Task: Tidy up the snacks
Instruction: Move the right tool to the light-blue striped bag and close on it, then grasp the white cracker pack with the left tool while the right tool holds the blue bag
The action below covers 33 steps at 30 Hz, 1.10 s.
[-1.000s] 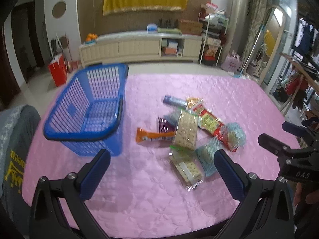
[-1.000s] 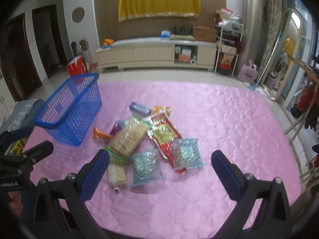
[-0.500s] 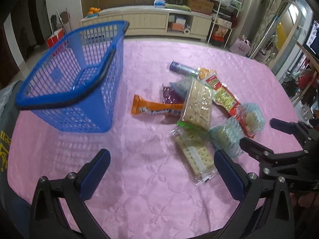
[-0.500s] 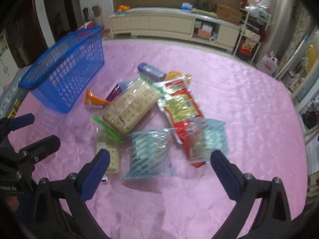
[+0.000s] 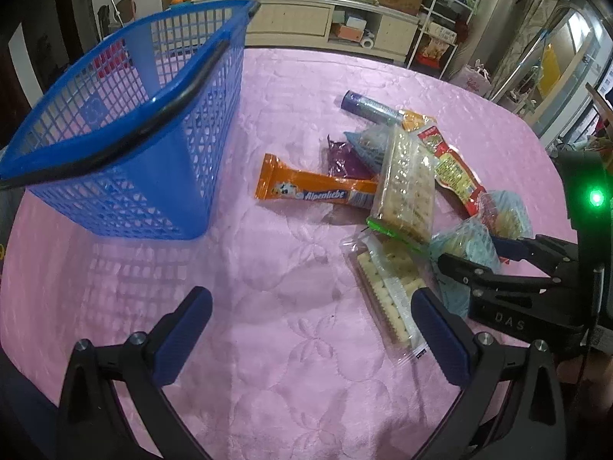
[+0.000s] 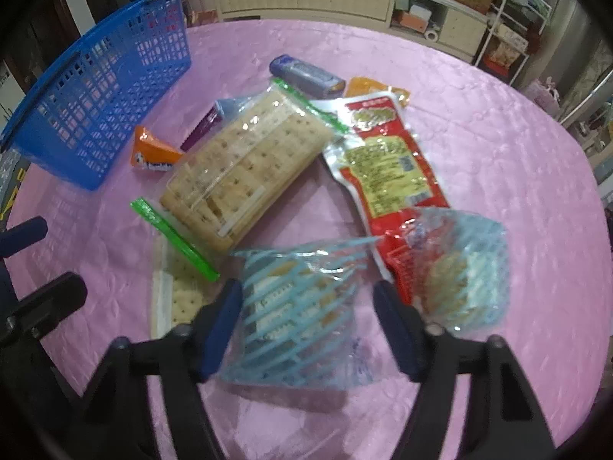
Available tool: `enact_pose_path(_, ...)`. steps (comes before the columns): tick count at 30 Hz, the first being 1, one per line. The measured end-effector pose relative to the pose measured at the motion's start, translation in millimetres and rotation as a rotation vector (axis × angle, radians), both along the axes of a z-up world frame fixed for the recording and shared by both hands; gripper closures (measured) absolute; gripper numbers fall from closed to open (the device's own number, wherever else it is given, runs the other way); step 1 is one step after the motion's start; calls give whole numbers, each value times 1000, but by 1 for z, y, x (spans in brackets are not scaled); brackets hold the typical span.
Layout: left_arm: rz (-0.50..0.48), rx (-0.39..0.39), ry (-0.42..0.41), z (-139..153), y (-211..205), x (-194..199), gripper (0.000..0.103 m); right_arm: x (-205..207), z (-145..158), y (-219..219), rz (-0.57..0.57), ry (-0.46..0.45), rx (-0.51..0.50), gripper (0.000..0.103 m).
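The blue basket [image 5: 126, 122] stands with nothing visible through its mesh, so by my reading the sorting has barely begun: every snack lies in a heap on the pink tabletop [image 5: 268, 345], to the right of the basket. The right gripper [image 6: 306, 306] straddles the blue-striped packet [image 6: 299, 318] at the near edge of the heap, farthest from the basket; its jaws are closing, with the packet between them and the pads not yet clearly pressing. That packet lies flat, its long axis running roughly along the gripper's line, away from the camera toward the large cracker pack [image 6: 245, 165]. The left gripper [image 5: 310, 329] hangs wide apart over bare cloth in front of the basket, holding nothing.
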State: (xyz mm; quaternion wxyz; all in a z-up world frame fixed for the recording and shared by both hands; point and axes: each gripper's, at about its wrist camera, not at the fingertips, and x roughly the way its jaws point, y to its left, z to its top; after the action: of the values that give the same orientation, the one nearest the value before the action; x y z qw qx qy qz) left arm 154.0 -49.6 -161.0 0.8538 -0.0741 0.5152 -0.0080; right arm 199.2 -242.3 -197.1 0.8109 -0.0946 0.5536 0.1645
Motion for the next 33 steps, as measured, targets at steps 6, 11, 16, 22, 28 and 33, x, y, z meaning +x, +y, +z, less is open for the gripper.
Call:
enact_pose_path(6,13,-18,8,1,-2,-2,0,-9,2,-1,-5,-39,14,44)
enact_pose_path(11,1,-12,17,3,-13,-4,0,-23,15,-26,-70,-63,97,44)
enact_pose_path(16,-18,3,31,1,-30,1,0,-35,24,-43,-112,-91,119,44)
enact_pose_path(22,-25,12,90,-18,-49,17,0,-42,31,-54,-138,-103,114,44)
enact_pose_path(28,9,-14,148,-40,-53,33,0,-44,26,-60,-129,-98,105,44)
enact_pose_path(33,-1,15,168,-52,-60,48,0,-42,23,-59,-122,-102,102,44)
